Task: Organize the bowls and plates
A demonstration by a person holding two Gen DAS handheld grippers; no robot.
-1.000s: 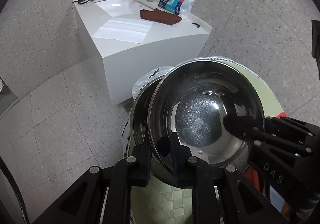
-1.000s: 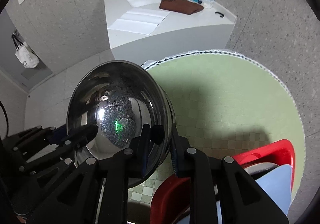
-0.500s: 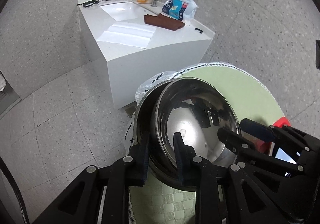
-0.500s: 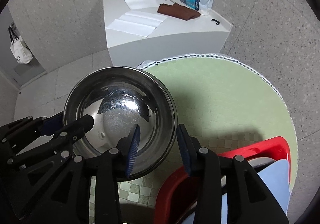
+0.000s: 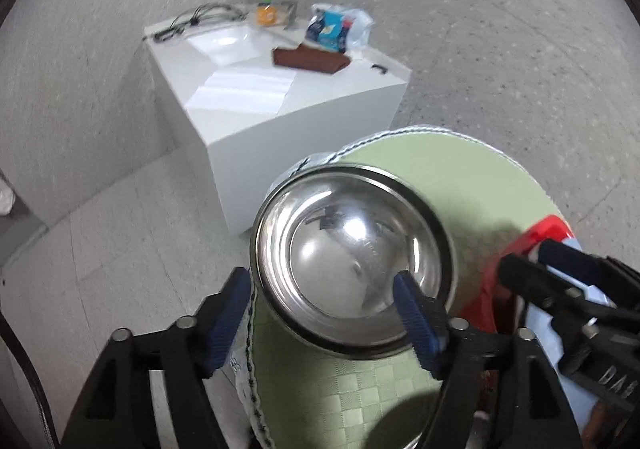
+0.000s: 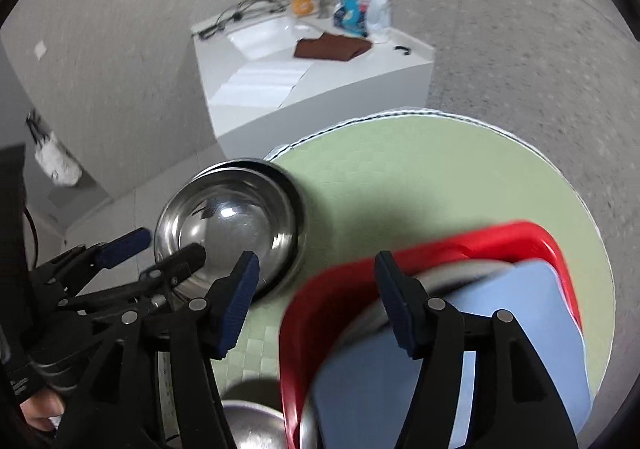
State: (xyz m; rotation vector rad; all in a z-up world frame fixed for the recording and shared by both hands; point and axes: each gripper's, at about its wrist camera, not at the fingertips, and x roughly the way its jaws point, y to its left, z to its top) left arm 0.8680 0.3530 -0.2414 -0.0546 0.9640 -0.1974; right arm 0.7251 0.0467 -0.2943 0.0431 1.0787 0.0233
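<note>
Two nested steel bowls [image 5: 352, 261] sit at the left edge of a round table with a green checked cloth [image 5: 472, 185]; they also show in the right wrist view [image 6: 232, 225]. My left gripper [image 5: 324, 313] is open, its fingers either side of the bowls' near rim, holding nothing. My right gripper [image 6: 316, 301] is open and empty above the rim of a red basin [image 6: 440, 249] that holds a light blue plate [image 6: 480, 329] and a steel dish. The right gripper also shows in the left wrist view [image 5: 568, 289].
A white counter with a sink [image 5: 276, 89] stands beyond the table, carrying a brown cloth [image 5: 308, 61], cables, a packet and an orange bottle. Another steel bowl [image 6: 252, 425] shows at the bottom edge of the right wrist view. Grey speckled floor surrounds the table.
Both grippers opened and let go of the bowls. The upper bowl dropped level into the lower one. The right gripper moved right, over the red basin.
</note>
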